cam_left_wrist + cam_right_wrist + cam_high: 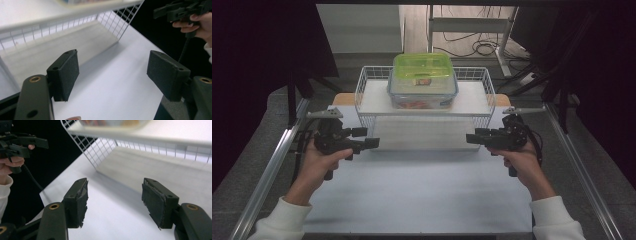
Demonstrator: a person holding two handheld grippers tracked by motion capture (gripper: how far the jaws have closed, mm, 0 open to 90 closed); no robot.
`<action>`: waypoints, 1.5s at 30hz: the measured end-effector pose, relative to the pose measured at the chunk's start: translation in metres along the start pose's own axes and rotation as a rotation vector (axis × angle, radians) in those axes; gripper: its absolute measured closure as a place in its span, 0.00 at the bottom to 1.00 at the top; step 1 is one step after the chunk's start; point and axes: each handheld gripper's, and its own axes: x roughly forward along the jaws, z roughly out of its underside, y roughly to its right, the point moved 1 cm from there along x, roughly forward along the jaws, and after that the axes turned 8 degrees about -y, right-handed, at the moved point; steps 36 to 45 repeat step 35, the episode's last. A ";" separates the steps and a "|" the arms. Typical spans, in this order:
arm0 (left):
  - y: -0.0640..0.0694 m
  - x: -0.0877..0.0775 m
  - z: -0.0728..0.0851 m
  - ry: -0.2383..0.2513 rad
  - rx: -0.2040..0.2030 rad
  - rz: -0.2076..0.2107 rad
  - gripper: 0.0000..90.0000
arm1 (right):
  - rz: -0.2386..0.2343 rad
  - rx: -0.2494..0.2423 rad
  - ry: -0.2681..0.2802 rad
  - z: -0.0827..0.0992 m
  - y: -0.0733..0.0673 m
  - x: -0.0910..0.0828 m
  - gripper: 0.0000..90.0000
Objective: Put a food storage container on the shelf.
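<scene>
The left hand-held gripper [373,142] and right hand-held gripper [471,138] both stand wide open and empty, hovering over the table [422,190] just in front of the wire rack [362,80], one toward each end. The lidded food container [423,81] sits on top of the rack, at its middle (green lid on). This looks like an approach; next, both would need to rise toward the container's sides. Its contents are hard to make out.
</scene>
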 end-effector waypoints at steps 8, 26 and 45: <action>-0.003 0.018 0.042 -0.056 0.003 -0.044 0.29 | -0.002 -0.015 -0.032 0.043 0.002 0.014 0.42; -0.009 0.041 0.067 -0.115 -0.019 -0.040 0.29 | 0.031 -0.050 -0.144 0.076 0.007 0.044 0.40; -0.010 0.040 0.070 -0.113 -0.022 -0.047 0.29 | 0.050 -0.062 -0.145 0.077 0.007 0.046 0.38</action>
